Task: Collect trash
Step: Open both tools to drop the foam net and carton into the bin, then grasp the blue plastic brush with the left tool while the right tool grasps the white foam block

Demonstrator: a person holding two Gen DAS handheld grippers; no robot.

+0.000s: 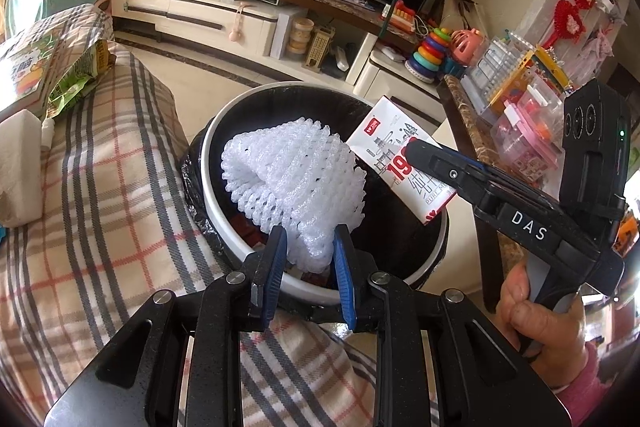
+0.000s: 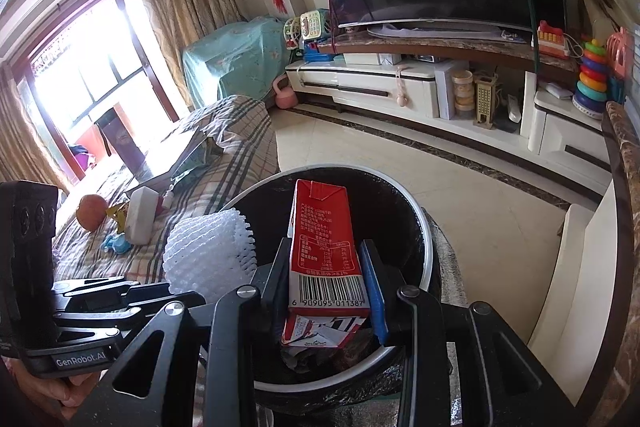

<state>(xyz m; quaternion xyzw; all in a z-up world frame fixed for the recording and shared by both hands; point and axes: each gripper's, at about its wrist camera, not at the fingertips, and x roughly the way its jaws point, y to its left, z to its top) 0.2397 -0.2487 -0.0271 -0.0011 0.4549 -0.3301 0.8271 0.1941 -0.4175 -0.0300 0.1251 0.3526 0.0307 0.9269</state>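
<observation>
My left gripper [image 1: 310,251] is shut on a white foam fruit net [image 1: 292,179], which hangs over the open mouth of a round trash bin [image 1: 208,163] with a white rim and a black liner. My right gripper [image 2: 325,259] is shut on a red and white milk carton [image 2: 322,239], held upright above the same trash bin [image 2: 426,247]. In the left wrist view the milk carton [image 1: 388,147] and the right gripper [image 1: 416,147] come in from the right over the bin. The foam net [image 2: 208,251] shows at the left in the right wrist view. Trash lies at the bin's bottom.
A plaid-covered sofa [image 1: 100,187] lies left of the bin, with snack bags [image 1: 72,83], a white block [image 2: 140,215] and an orange [image 2: 91,211] on it. A marble-edged table [image 1: 472,123] with plastic boxes stands at the right. A TV cabinet [image 2: 400,87] stands beyond the tiled floor.
</observation>
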